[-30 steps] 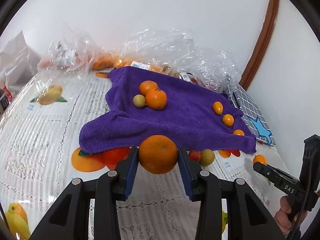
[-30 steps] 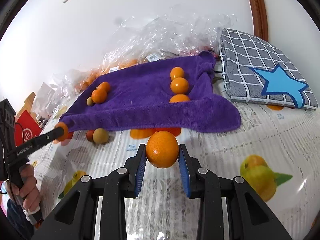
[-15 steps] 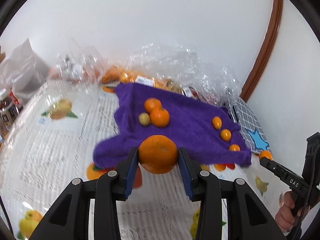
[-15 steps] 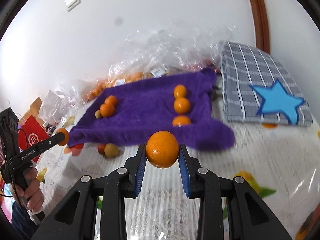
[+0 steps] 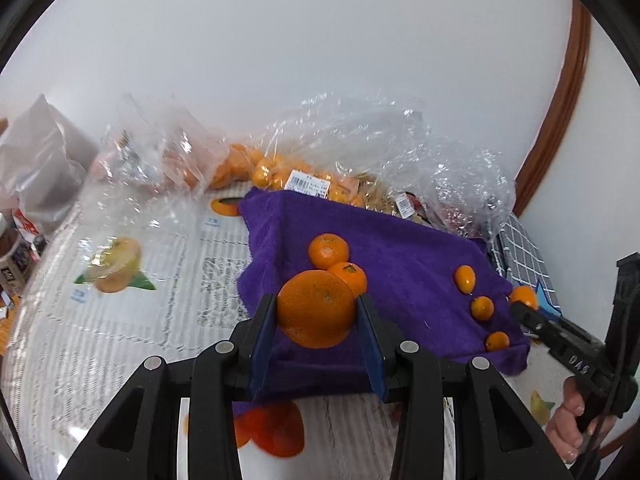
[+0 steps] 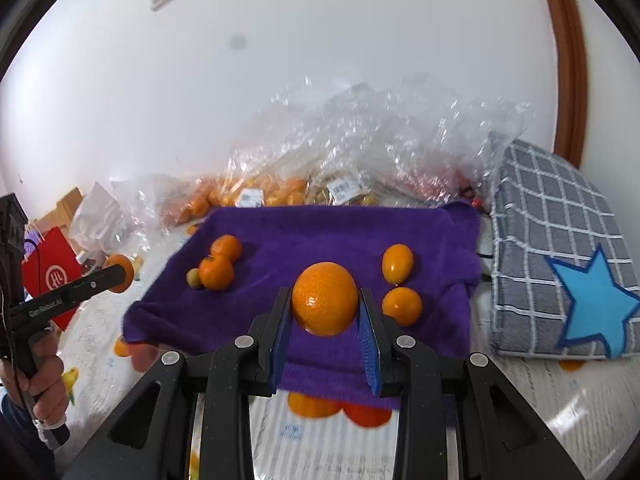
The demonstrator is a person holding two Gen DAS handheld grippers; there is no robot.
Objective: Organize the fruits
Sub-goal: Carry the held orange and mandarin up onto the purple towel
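Observation:
My left gripper (image 5: 317,312) is shut on a large orange (image 5: 316,309) and holds it above the near edge of a purple towel (image 5: 400,248). My right gripper (image 6: 325,300) is shut on a smaller orange (image 6: 325,298) above the same towel (image 6: 320,232). On the towel lie two tangerines (image 5: 328,250) with a small green fruit (image 6: 194,278) beside them at the left, and a row of kumquats (image 5: 482,307) at the right. The right gripper also shows at the right of the left wrist view (image 5: 524,300), the left gripper at the left of the right wrist view (image 6: 118,274).
Clear plastic bags of oranges (image 5: 256,168) and wrapping (image 6: 360,152) lie behind the towel against the wall. A grey checked cushion with a blue star (image 6: 560,280) sits at the right. A red bag (image 6: 52,276) stands at the left. The tablecloth (image 5: 120,320) has printed fruit.
Both grippers have risen and moved forward over the towel, each still holding its orange. The loose fruit in front of the towel has dropped out of sight.

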